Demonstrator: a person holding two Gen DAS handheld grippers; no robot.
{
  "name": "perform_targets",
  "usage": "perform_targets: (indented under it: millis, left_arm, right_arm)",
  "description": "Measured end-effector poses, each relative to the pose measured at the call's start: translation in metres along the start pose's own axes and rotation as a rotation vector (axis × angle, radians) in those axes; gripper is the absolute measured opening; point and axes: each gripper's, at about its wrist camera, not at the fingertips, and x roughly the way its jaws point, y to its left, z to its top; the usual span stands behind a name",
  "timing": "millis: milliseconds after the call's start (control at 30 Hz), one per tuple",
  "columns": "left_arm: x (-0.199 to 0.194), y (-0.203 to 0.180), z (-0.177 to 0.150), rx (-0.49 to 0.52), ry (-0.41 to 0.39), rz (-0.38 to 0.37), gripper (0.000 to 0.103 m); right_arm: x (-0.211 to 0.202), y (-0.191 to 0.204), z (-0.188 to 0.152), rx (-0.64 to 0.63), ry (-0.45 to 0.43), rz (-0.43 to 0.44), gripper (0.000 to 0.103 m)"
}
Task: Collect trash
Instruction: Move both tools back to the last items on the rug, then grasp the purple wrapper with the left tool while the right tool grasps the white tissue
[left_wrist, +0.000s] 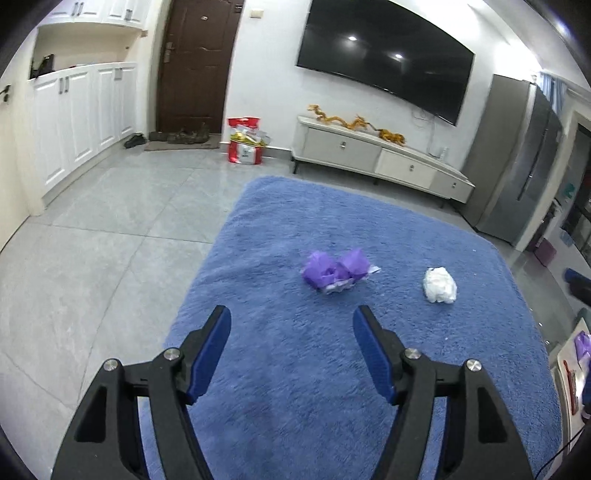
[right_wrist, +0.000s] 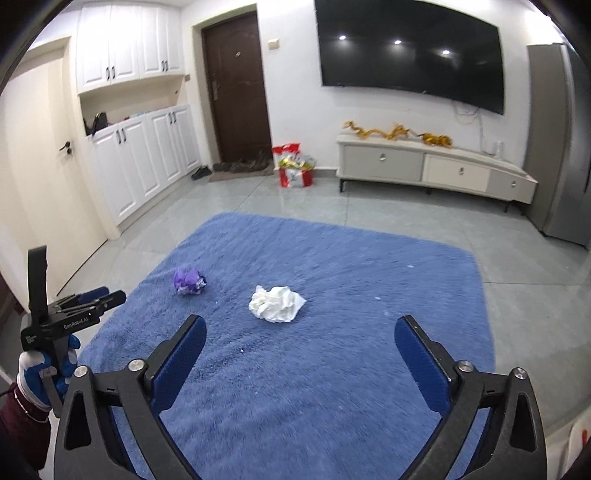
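Observation:
A crumpled purple wrapper (left_wrist: 335, 271) lies on the blue rug (left_wrist: 332, 369), with a crumpled white tissue (left_wrist: 439, 285) to its right. My left gripper (left_wrist: 291, 321) is open and empty, above the rug just short of the purple wrapper. In the right wrist view the tissue (right_wrist: 276, 303) lies mid-rug and the purple wrapper (right_wrist: 189, 281) is to its left. My right gripper (right_wrist: 301, 332) is open and empty, just short of the tissue. The left gripper (right_wrist: 98, 299) shows at the left edge, held in a gloved hand.
Grey tiled floor (left_wrist: 92, 240) surrounds the rug. A white TV cabinet (right_wrist: 436, 170) stands under a wall TV (right_wrist: 410, 48). A red bag (right_wrist: 295, 166) stands by the brown door (right_wrist: 236, 88). White cupboards (right_wrist: 140, 162) line the left wall. A fridge (left_wrist: 517, 158) stands at right.

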Motion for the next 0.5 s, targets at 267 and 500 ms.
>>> perform_targets:
  millis: [267,500]
  left_arm:
    - [0.055,-0.034,0.030,0.114,0.036,-0.096,0.067]
    - [0.110,-0.034,0.040,0.117,0.115,-0.075,0.067]
  right_arm:
    - [0.075,0.015,0.011,-0.019,0.074,0.070,0.084]
    - [0.131,0.023,0.011,-0.019,0.122,0.080,0.081]
